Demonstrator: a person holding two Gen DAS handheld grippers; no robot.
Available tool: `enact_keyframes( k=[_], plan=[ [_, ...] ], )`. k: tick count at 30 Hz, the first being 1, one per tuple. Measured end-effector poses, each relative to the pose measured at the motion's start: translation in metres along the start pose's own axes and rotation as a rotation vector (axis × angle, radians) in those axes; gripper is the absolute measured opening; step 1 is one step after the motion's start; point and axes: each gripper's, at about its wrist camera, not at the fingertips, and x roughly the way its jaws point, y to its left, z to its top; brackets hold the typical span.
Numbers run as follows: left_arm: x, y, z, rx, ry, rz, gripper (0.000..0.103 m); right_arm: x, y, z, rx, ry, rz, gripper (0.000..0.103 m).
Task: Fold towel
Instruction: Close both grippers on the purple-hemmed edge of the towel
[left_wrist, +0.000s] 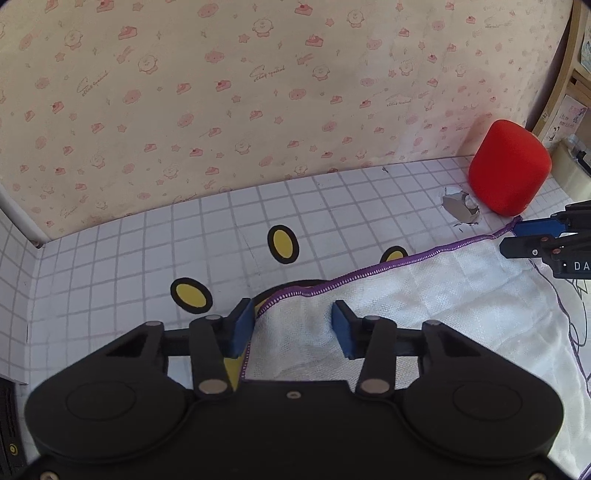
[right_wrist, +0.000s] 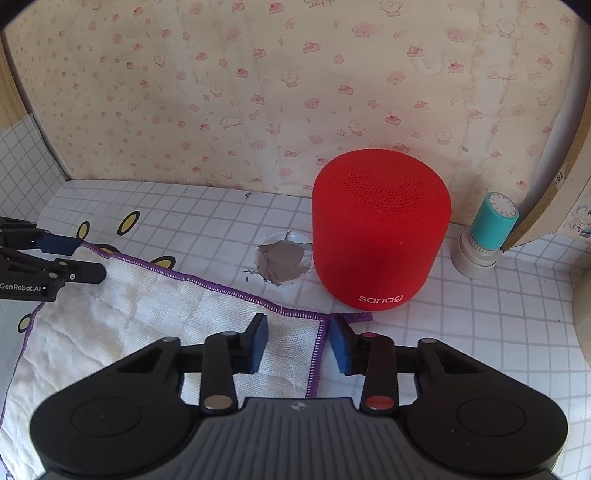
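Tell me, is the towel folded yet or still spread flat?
Spread, as far as shown: the towel lies in a single layer on the checked table, purple hem running unbroken between its two far corners. Its near part is out of view.

Pink-patterned wallpaper (right_wrist: 258, 92) fills the upper frame, daylit; below it a white grid-lined tabletop (right_wrist: 461, 314) has a torn hole (right_wrist: 280, 260) at centre.

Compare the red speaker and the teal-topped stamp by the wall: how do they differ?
The red speaker is far bigger than the teal-topped stamp. The speaker is plain red with "sanag" lettering; the stamp is teal over a white base, with a clock face on top. The speaker stands nearer the towel. Both are upright cylinders.
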Motion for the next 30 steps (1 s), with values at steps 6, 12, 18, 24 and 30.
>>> enact_keyframes(
  k=[6,12,18,24,30],
  plan=[
    [-0.001,-0.001,0.0,0.001,0.005,-0.01,0.035,0.0,0.002,0.001,-0.017,0.005,0.013,0.009],
    [-0.001,-0.003,0.002,-0.012,0.014,-0.033,0.019,0.001,0.004,0.001,-0.017,0.005,0.006,0.006],
    [-0.001,-0.008,0.002,0.0,0.017,-0.038,0.01,-0.004,0.003,0.003,-0.014,-0.005,0.005,0.006],
    [-0.004,-0.012,0.002,0.006,0.008,-0.031,0.006,-0.006,0.003,0.003,-0.011,-0.01,0.008,0.006],
    [-0.009,-0.013,0.002,0.008,-0.01,-0.023,0.005,-0.008,0.004,0.002,-0.017,-0.021,0.014,0.005]
  ],
)
